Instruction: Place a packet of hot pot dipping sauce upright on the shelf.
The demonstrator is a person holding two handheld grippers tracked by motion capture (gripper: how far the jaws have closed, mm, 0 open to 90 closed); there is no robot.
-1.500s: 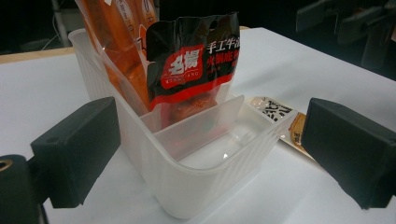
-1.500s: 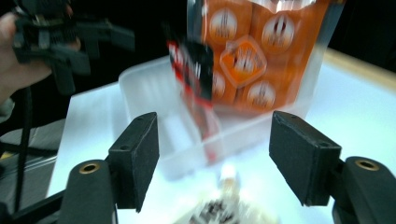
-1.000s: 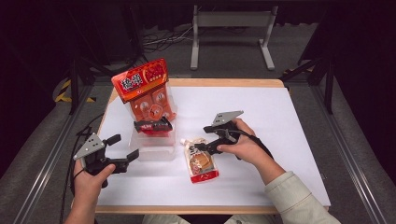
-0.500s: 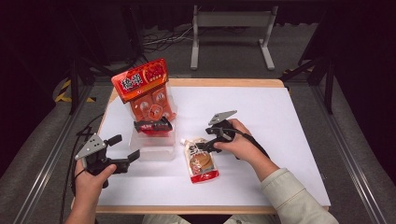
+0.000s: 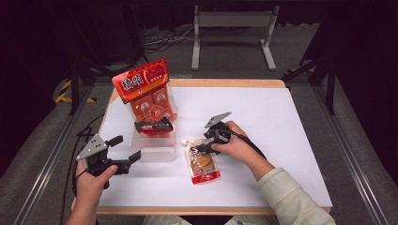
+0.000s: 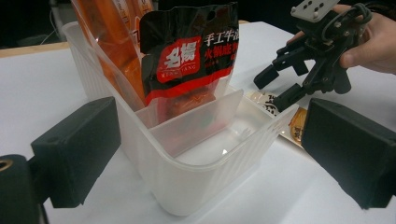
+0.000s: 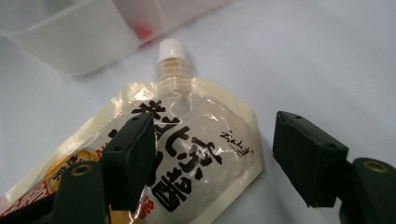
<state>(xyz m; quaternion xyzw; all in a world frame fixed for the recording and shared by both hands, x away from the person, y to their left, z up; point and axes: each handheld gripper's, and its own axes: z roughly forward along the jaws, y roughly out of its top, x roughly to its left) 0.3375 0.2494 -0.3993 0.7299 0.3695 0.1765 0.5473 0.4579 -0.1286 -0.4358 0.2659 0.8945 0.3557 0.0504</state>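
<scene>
Spouted sauce pouch [image 5: 201, 162] lies flat on the white desk [image 5: 281, 122], a little toward six o'clock from the desk's middle, with its white cap [image 7: 171, 49] pointing toward eleven o'clock at the clear plastic bin [image 5: 155, 145]. The cap is near the bin's wall but apart from it.

The right claw [image 5: 199, 149] sits over the pouch's upper end, at about one o'clock from the pouch's centre, held by the right hand [image 5: 237, 147]. Its jaws have just been closing, yet they are not pressing the pouch: in the right gripper view one black jaw hangs over the printed face of the pouch and the other stands off past the pouch's edge, over bare desk, so the corner of the pouch lies between them ungripped.

The left claw [image 5: 126, 161] is at about eight o'clock on the desk, held by the left hand [image 5: 94, 176], its jaws wide apart and holding nothing. In the left gripper view they straddle the near end of the bin, one jaw on either side, without touching it.

The bin has a divider; its near compartment looks empty, while a black-and-red snack bag [image 6: 189, 51] stands in the next one. A larger orange-red pack [image 5: 143, 89] rises behind it at twelve o'clock.
</scene>
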